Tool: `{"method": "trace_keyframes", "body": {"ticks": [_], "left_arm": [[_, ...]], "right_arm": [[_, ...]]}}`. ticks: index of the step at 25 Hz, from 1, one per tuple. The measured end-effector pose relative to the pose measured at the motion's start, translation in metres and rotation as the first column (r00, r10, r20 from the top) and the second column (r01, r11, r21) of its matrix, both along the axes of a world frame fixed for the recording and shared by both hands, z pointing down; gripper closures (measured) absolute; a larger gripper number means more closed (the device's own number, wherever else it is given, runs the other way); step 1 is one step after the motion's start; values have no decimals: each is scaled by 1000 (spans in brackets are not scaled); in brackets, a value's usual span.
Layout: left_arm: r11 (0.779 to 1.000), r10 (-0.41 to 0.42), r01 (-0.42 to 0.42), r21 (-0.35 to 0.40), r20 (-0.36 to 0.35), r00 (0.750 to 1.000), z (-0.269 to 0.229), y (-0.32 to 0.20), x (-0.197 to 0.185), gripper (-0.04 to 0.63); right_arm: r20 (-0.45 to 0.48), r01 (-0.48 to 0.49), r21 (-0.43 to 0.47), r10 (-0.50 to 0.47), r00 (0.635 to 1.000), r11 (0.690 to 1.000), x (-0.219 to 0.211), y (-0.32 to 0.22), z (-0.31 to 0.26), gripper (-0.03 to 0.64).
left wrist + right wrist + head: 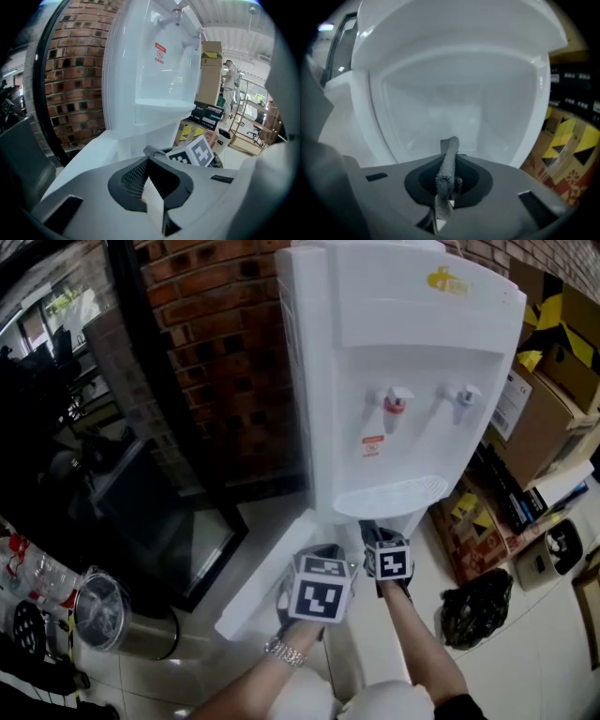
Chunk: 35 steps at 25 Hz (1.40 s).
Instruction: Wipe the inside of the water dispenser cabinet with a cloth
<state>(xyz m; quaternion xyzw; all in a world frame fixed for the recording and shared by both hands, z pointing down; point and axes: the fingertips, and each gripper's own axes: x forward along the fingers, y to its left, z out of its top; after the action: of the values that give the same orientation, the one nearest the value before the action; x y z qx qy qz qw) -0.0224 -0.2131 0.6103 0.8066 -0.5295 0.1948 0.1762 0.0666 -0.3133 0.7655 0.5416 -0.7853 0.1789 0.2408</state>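
At cabinet (454, 103) mouth — cloth (446, 173) pinched in R gripper (450, 143), L gripper (149, 158) w/ jaws together.

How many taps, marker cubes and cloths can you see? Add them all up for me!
Taps: 2
Marker cubes: 2
Cloth: 1
Total: 5

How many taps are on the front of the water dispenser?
2. The red-topped tap is on the left of the recess and the white tap is on its right, both above the drip tray. No others seem hidden.
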Motion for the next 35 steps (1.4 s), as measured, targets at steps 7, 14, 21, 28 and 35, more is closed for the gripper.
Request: {"method": "trace_keyframes", "body": {"ticks": [7, 14, 21, 28, 35], "left_arm": [[1000, 14, -15, -7, -11, 1000, 4, -1, 7, 595], [1000, 14, -14, -3, -18, 1000, 1, 1, 9, 595], [999, 23, -23, 24, -22, 999, -6, 2, 9, 595], [999, 37, -36, 24, -25, 999, -6, 2, 11, 595], [999, 38, -37, 21, -29, 999, -7, 3, 10, 595]], "right_arm": [[-27, -181, 189, 189, 982, 965, 69, -34, -61, 595], [-32, -245, 24, 246, 969, 969, 85, -34, 4, 595], [-17, -199, -259, 202, 979, 945, 82, 1, 94, 595], [68, -173, 85, 167, 984, 981, 64, -29, -23, 595], [45, -271, -41, 273, 961, 962, 93, -25, 22, 595]]}}
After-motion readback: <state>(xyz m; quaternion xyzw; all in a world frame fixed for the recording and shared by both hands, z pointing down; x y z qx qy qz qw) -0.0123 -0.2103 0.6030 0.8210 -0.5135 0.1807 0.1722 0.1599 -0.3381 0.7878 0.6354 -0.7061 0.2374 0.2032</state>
